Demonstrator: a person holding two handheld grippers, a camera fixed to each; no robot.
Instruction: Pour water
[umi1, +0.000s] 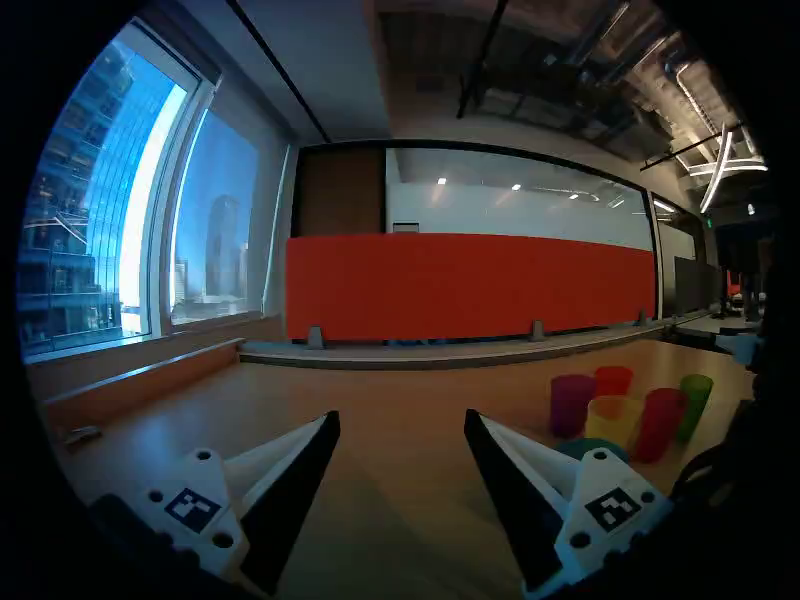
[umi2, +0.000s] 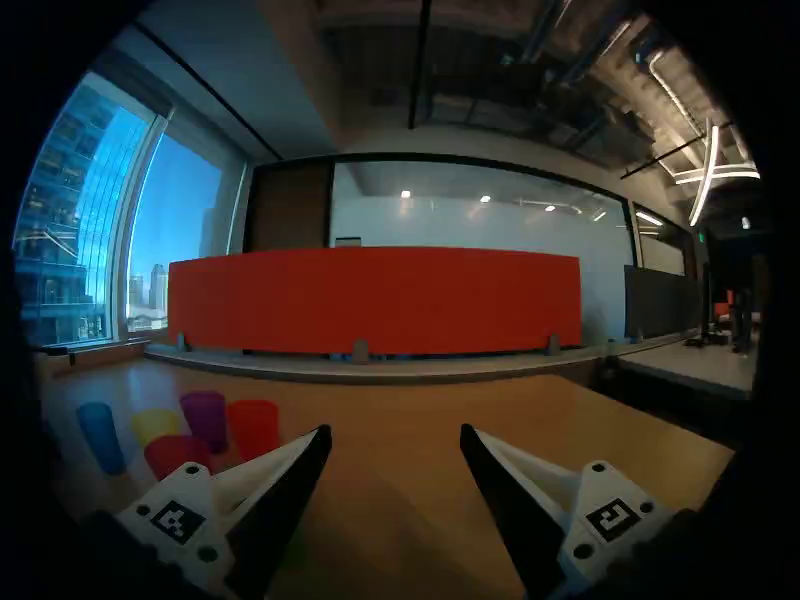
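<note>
Pale wooden tabletop (umi1: 400, 480) ran out beneath both tools: the left gripper (umi1: 400, 415) hovered over it with its fingers spread wide and nothing between them, and the right gripper (umi2: 395, 430) stood likewise spread and empty. Just past the tips sat a cluster of plastic cups, on the right in the left gripper view, the purple cup (umi1: 571, 402), yellow cup (umi1: 612, 418), red cup (umi1: 659, 422), green cup (umi1: 694, 400) and orange cup (umi1: 613, 380) close together, and on the left in the right gripper view, where a blue cup (umi2: 100, 435) stood outermost; whether any held water could not be told. Farther back a red partition (umi1: 470, 285) ran along the table's far edge, with tall windows (umi1: 110, 230) at the left.
</note>
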